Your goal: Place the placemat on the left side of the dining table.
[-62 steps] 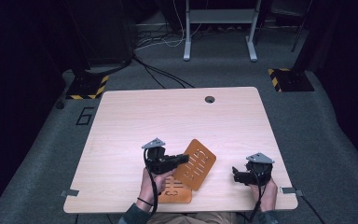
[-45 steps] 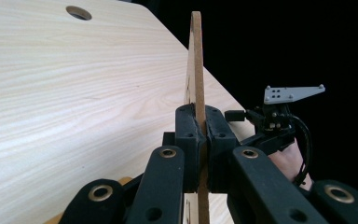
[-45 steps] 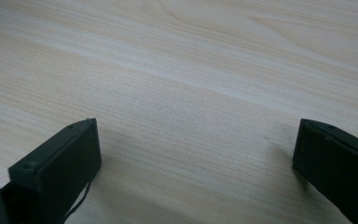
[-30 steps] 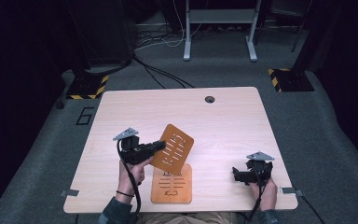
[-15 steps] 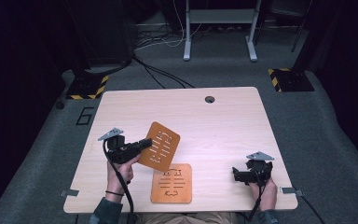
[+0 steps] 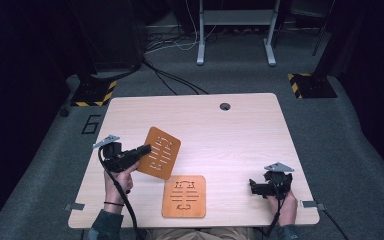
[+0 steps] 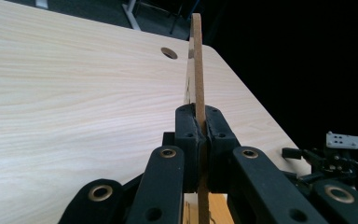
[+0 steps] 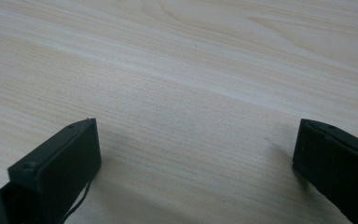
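Observation:
Two thin orange boards with cut-out slots are in play. One board (image 6: 161,153) is lifted off the table at the left, tilted, and my left gripper (image 6: 145,149) is shut on its near edge. In the left gripper view that board (image 7: 196,60) stands edge-on between the two black pads (image 7: 188,135). The other board (image 6: 184,196) lies flat near the front edge of the light wooden table (image 6: 220,135). My right gripper (image 6: 253,186) rests at the front right, and in the right gripper view its jaws stand wide apart over bare wood, right gripper (image 8: 193,154) open.
A round cable hole (image 6: 224,106) sits near the table's far edge. Beyond the table are a grey carpeted floor, cables, a metal stand (image 6: 235,30) and black-and-yellow striped feet (image 6: 307,82). Small brackets (image 6: 74,206) stick out at the table's front corners.
My left gripper has carried the upper board off the lower one, leftward and a little away from the front edge. The lower board now lies uncovered. The right gripper has stayed put.

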### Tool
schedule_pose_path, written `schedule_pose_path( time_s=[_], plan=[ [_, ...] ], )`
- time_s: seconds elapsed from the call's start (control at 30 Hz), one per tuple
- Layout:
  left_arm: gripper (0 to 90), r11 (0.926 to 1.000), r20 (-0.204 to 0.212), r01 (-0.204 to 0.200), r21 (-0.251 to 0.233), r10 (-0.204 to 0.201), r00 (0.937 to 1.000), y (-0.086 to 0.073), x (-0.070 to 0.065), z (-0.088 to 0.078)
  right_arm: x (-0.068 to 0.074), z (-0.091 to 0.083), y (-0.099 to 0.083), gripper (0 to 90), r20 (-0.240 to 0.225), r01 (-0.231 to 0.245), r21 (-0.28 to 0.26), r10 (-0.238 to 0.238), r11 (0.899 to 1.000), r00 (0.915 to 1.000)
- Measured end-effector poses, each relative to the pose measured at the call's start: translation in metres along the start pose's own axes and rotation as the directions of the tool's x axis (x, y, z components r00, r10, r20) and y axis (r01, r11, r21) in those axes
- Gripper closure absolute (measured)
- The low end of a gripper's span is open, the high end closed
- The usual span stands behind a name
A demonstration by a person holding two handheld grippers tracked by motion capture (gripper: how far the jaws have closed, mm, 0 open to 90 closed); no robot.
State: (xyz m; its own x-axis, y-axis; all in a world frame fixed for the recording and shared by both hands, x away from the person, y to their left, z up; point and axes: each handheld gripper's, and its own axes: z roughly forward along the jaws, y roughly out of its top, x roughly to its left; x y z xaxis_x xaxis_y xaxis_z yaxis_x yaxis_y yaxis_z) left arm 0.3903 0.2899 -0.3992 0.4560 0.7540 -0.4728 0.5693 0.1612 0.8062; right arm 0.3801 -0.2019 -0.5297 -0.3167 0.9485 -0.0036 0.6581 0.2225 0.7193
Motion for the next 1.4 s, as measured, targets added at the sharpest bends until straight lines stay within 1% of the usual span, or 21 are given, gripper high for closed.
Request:
schedule_pose_path(
  time_s=[0.03, 0.07, 0.1, 0.13, 0.17, 0.33, 0.4, 0.43, 0.47, 0.53, 0.6, 0.67, 0.77, 0.8, 0.83, 0.9, 0.97, 1.0, 1.07, 1.1, 1.4],
  plan=[
    [85.9, 0.9999, -0.004, 0.013, -0.001, -0.013, 0.9999, 0.001, 0.001, -0.002, 0.000, 0.000, 0.000, 0.0, 0.000, 0.000, 0.000, 0.000, 1.000, 1.0000],
    [85.9, 1.0000, -0.012, 0.007, -0.006, -0.007, 0.9999, 0.002, 0.004, -0.004, 0.000, 0.000, 0.000, 0.0, -0.001, -0.003, -0.001, 0.003, 1.000, 1.0000],
    [85.8, 0.9998, -0.020, 0.016, -0.012, -0.016, 0.9997, 0.003, 0.006, -0.006, 0.000, 0.000, 0.000, 0.0, 0.000, 0.000, 0.000, 0.000, 1.000, 1.0000],
    [85.9, 0.9998, -0.026, 0.007, -0.018, -0.008, 0.9996, 0.005, 0.009, -0.007, 0.000, 0.000, 0.000, 0.0, 0.000, 0.000, 0.000, 0.000, 1.000, 1.0000],
    [85.8, 0.9995, -0.030, 0.021, -0.022, -0.022, 0.9993, 0.006, 0.010, -0.009, 0.000, 0.000, 0.000, 0.0, 0.000, 0.000, 0.000, 0.000, 1.000, 1.0000],
    [85.9, 0.9990, -0.056, 0.020, -0.039, -0.022, 0.9982, 0.012, 0.018, -0.016, 0.000, 0.000, 0.000, 0.0, 0.000, 0.000, 0.000, 0.000, 1.000, 1.0000],
    [85.9, 0.9987, -0.062, 0.033, -0.038, -0.035, 0.9975, 0.014, 0.020, -0.019, 0.000, 0.000, 0.000, 0.0, 0.000, 0.000, 0.000, 0.000, 1.000, 1.0000],
    [85.9, 0.9989, -0.068, 0.020, -0.042, -0.023, 0.9975, 0.015, 0.022, -0.019, 0.000, 0.000, 0.000, 0.0, -0.001, -0.003, -0.001, 0.003, 1.000, 1.0000],
    [85.9, 0.9987, -0.073, 0.018, -0.047, -0.022, 0.9971, 0.015, 0.023, -0.020, 0.000, 0.000, 0.000, 0.0, 0.000, 0.000, 0.000, 0.000, 1.000, 1.0000],
    [85.9, 0.9980, -0.079, 0.039, -0.051, -0.043, 0.9959, 0.016, 0.025, -0.021, 0.000, 0.000, 0.000, 0.0, -0.001, -0.004, -0.001, 0.004, 1.000, 1.0000],
    [85.9, 0.9982, -0.090, 0.030, -0.053, -0.034, 0.9954, 0.018, 0.029, -0.022, 0.000, 0.000, 0.000, 0.0, 0.000, 0.000, 0.000, 0.000, 1.000, 1.0000],
    [85.9, 0.9972, -0.097, 0.048, -0.058, -0.053, 0.9938, 0.019, 0.031, -0.023, 0.000, 0.000, 0.000, 0.0, -0.001, -0.004, -0.001, 0.004, 1.000, 1.0000],
    [85.9, 0.9965, -0.111, 0.051, -0.066, -0.059, 0.9921, 0.021, 0.036, -0.025, 0.000, 0.000, 0.000, 0.0, 0.000, 0.000, 0.000, 0.000, 1.000, 1.0000],
    [85.9, 0.9964, -0.116, 0.059, -0.061, -0.066, 0.9910, 0.022, 0.038, -0.027, 0.000, 0.000, 0.000, 0.0, 0.000, 0.000, 0.000, 0.000, 1.000, 1.0000],
    [85.8, 0.9959, -0.123, 0.056, -0.071, -0.064, 0.9903, 0.023, 0.040, -0.027, 0.000, 0.000, 0.000, 0.0, 0.000, 0.000, 0.000, 0.000, 1.000, 1.0000],
    [85.8, 0.9944, -0.130, 0.074, -0.075, -0.084, 0.9879, 0.023, 0.044, -0.027, 0.000, 0.000, 0.000, 0.0, -0.001, -0.004, -0.001, 0.004, 1.000, 1.0000],
    [85.9, 0.9944, -0.140, 0.078, -0.071, -0.087, 0.9863, 0.024, 0.049, -0.028, 0.000, 0.000, 0.000, 0.0, 0.000, -0.001, 0.000, 0.001, 1.000, 1.0000],
    [85.9, 0.9917, -0.145, 0.101, -0.079, -0.112, 0.9832, 0.024, 0.050, -0.028, 0.000, 0.000, 0.000, 0.0, 0.000, 0.000, 0.000, 0.000, 1.000, 1.0000],
    [85.9, 0.9933, -0.153, 0.089, -0.073, -0.100, 0.9832, 0.025, 0.055, -0.029, 0.000, 0.000, 0.000, 0.0, 0.000, -0.001, 0.000, 0.001, 1.000, 1.0000],
    [85.8, 0.9917, -0.161, 0.102, -0.078, -0.113, 0.9804, 0.025, 0.056, -0.029, 0.000, 0.000, 0.000, 0.0, 0.000, -0.001, 0.000, 0.001, 1.000, 1.0000],
    [85.8, 0.9904, -0.214, 0.128, -0.052, -0.136, 0.9673, 0.029, 0.076, -0.028, 0.000, 0.000, 0.000, 0.0, 0.002, 0.000, 0.000, 0.000, 1.000, 1.0000]
  ],
)
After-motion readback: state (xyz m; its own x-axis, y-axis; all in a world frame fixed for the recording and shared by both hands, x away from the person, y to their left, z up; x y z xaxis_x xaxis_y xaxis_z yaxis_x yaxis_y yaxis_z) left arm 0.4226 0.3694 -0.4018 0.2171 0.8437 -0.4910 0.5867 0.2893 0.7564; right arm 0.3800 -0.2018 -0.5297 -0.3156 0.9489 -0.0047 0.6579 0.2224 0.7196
